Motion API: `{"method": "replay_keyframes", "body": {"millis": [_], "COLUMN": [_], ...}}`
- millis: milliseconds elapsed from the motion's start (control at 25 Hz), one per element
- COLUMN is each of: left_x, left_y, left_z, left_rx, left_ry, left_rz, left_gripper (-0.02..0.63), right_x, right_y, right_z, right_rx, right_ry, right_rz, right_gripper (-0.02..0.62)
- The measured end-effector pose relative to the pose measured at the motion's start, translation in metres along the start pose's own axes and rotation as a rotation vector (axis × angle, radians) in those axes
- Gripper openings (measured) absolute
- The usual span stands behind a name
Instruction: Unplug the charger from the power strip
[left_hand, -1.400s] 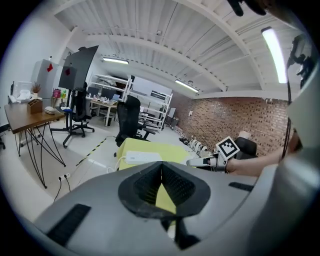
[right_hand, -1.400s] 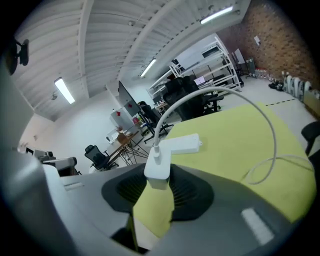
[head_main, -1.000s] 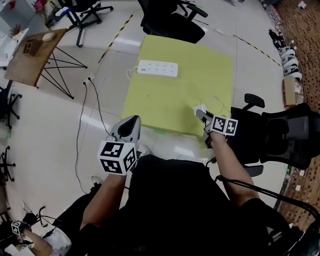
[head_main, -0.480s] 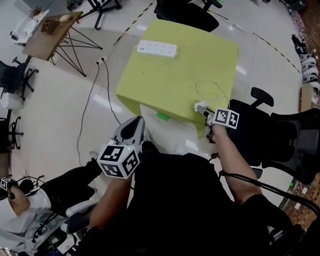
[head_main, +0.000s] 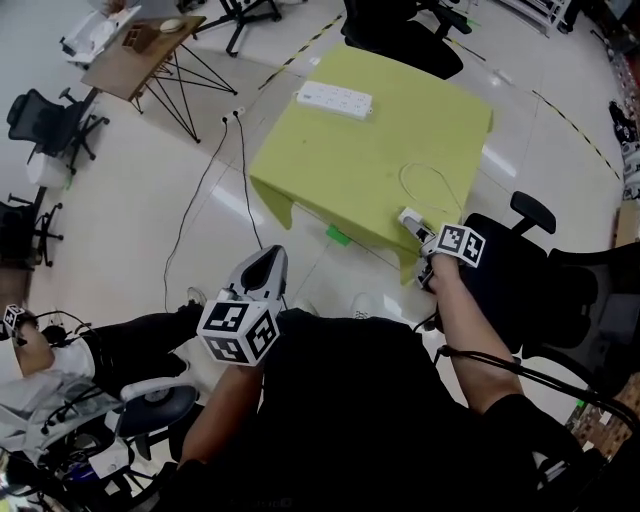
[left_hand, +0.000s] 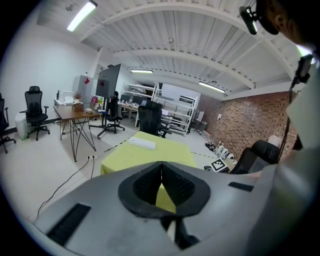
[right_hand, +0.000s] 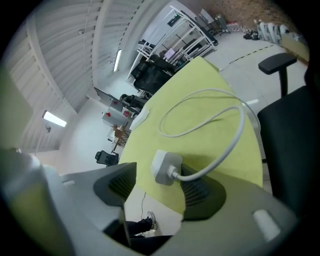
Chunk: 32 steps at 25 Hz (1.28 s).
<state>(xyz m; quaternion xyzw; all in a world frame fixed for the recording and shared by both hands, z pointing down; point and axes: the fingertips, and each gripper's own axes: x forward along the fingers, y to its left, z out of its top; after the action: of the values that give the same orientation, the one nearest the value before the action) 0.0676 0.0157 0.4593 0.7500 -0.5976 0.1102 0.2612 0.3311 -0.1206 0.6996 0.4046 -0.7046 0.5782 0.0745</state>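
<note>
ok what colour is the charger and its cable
White, both charger and cable; best in the right gripper view.

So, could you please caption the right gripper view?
Right gripper, jaws just opened, with the charger between them on the green table.

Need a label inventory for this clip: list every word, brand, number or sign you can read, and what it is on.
No readable text anywhere.
Left marker cube, right marker cube: square patterns only, no letters.
Power strip: any print too small to read.
Charger: plain white, nothing printed in view.
</note>
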Motion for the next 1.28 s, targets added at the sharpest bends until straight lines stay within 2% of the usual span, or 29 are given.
{"method": "replay_keyframes", "body": {"millis": [200, 360, 560, 760, 1000, 1200, 1280], "left_x": [-0.006, -0.008, -0.021, -0.038, -0.048, -0.058, -0.057], "left_y": [-0.004, 0.000, 0.019, 0.046, 0.082, 0.095, 0.098], "left_z": [0.006, 0.008, 0.008, 0.013, 0.018, 0.006, 0.002], "left_rx": [0.029, 0.043, 0.049, 0.072, 0.071, 0.088, 0.098], "left_ry": [-0.001, 0.001, 0.006, 0.026, 0.023, 0.037, 0.048], "left_rz": [-0.012, -0.040, -0.082, -0.132, -0.198, -0.280, -0.311], "left_gripper": [0.008, 0.008, 0.008, 0.008, 0.008, 0.008, 0.008], "right_x": [-0.012, -0.019, -0.023, -0.028, -0.051, -0.083, -0.094], "right_y": [0.003, 0.007, 0.026, 0.048, 0.142, 0.219, 0.248], "right_z": [-0.003, -0.020, -0.038, -0.047, -0.065, -0.098, -0.110], "right_rx": [0.013, 0.067, 0.107, 0.091, -0.068, -0.312, -0.413], "right_ry": [-0.004, -0.007, -0.039, -0.065, -0.183, -0.287, -0.323], "right_rz": [-0.029, -0.037, 0.010, -0.006, 0.040, 0.058, 0.052], "right_gripper": [0.279, 0.281, 0.281, 0.281, 0.233, 0.009, 0.003]}}
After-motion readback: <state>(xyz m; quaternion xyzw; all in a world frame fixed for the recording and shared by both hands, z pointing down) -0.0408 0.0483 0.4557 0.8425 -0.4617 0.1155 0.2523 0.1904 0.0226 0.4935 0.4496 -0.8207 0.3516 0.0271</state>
